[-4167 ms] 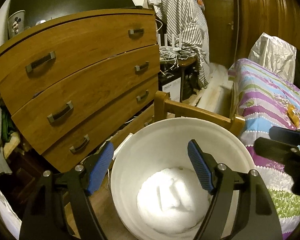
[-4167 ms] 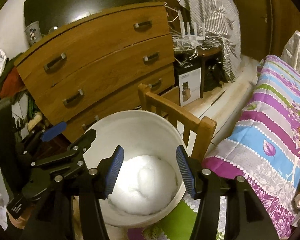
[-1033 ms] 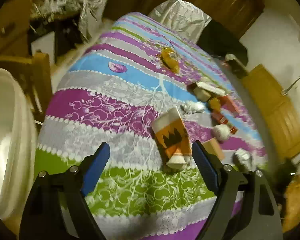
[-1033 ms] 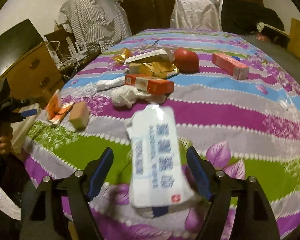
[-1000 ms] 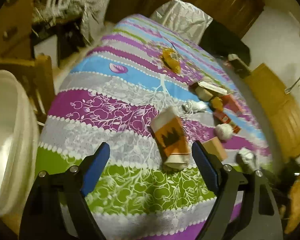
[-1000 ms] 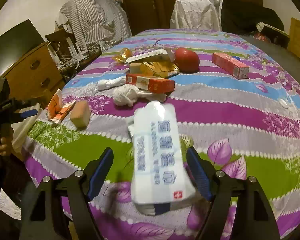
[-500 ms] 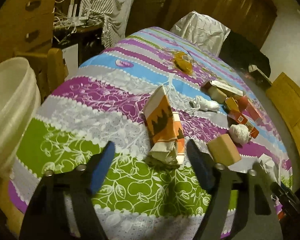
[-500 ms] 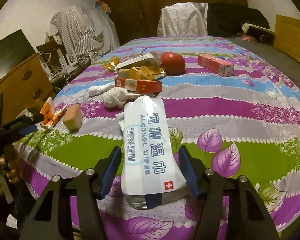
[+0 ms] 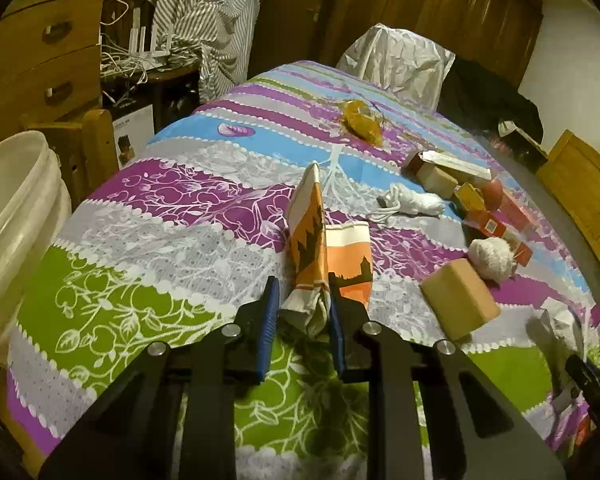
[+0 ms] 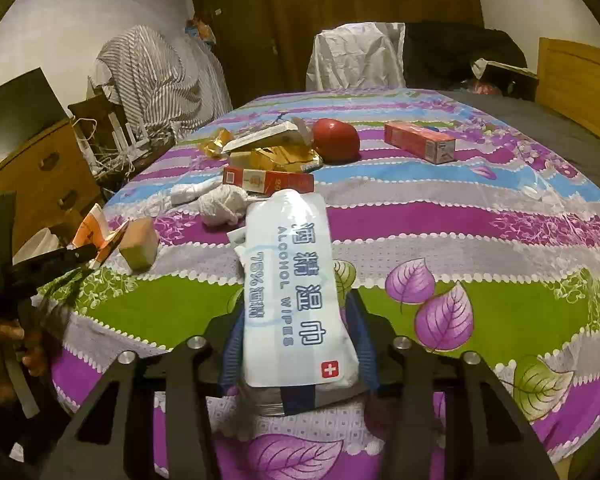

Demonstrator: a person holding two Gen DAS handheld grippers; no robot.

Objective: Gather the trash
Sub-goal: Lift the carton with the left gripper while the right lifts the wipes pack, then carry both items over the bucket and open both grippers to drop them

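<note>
My left gripper [image 9: 300, 320] is shut on the crumpled end of an orange and white paper bag [image 9: 310, 240] lying on the bed. The bag also shows in the right wrist view [image 10: 100, 236], with the left gripper [image 10: 92, 254] on it. My right gripper [image 10: 296, 344] is shut on a white alcohol wipes pack [image 10: 296, 288] at the bed's near edge. More trash lies on the bedspread: a tan block [image 9: 458, 304], a white tissue ball [image 9: 492, 258], red boxes [image 10: 268, 180], a yellow wrapper [image 9: 362, 122].
A white bucket [image 9: 8, 232] stands left of the bed, by a wooden chair [image 9: 96, 140] and a chest of drawers [image 9: 40, 56]. A red ball [image 10: 336, 140] and another red box [image 10: 418, 142] lie farther back. A covered chair [image 10: 356, 56] stands beyond the bed.
Both grippers swung from the bucket to the bed. The left gripper's fingers closed on the paper bag; the right gripper's closed on the wipes pack.
</note>
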